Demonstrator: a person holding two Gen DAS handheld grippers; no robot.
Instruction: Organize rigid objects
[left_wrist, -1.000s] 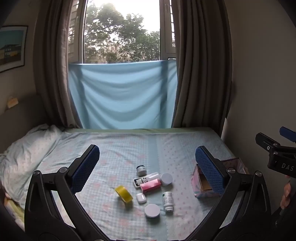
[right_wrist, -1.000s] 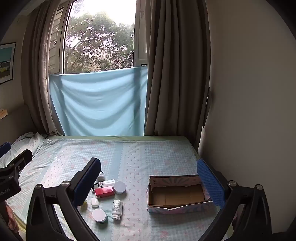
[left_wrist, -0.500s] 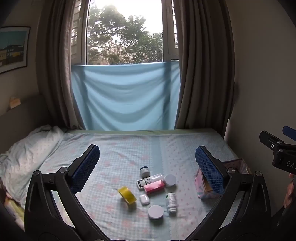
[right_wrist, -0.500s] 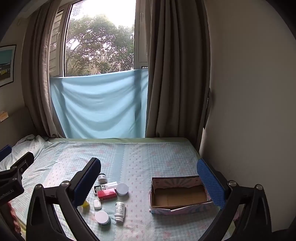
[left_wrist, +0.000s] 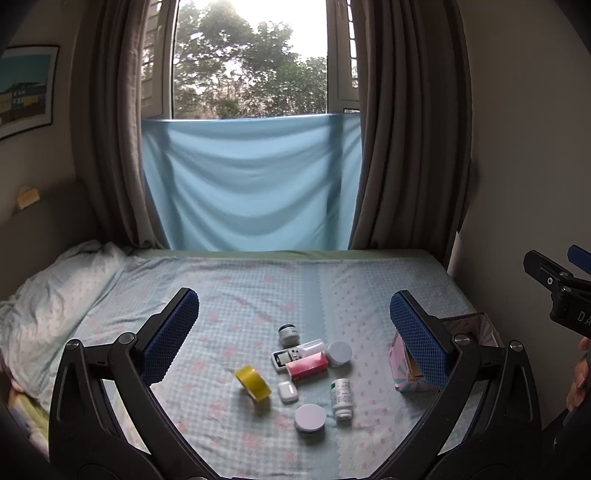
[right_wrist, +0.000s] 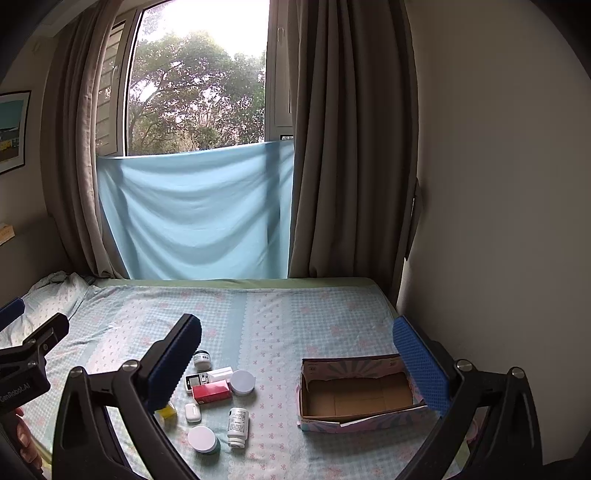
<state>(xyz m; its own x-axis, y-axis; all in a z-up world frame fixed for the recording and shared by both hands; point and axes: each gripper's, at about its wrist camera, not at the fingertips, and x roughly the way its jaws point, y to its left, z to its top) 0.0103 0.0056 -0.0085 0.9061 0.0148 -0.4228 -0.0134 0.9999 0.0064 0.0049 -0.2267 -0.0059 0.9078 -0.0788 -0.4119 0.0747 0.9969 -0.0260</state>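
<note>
Bottles, jars (right_wrist: 242, 381) and a red box (right_wrist: 211, 393) lie clustered on the bed (right_wrist: 266, 314) near its front edge, a yellow tape roll (left_wrist: 253, 383) beside them. An empty cardboard box (right_wrist: 356, 394) sits apart toward the right edge. Left hand-held gripper (left_wrist: 294, 326) and right hand-held gripper (right_wrist: 297, 349) hover spread wide, grasping nothing.

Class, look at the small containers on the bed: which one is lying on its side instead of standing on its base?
The white pill bottle with the printed label. It lies flat, cap toward the camera, while the small dark-lidded jar and the round white-lidded jars stand upright.
</note>
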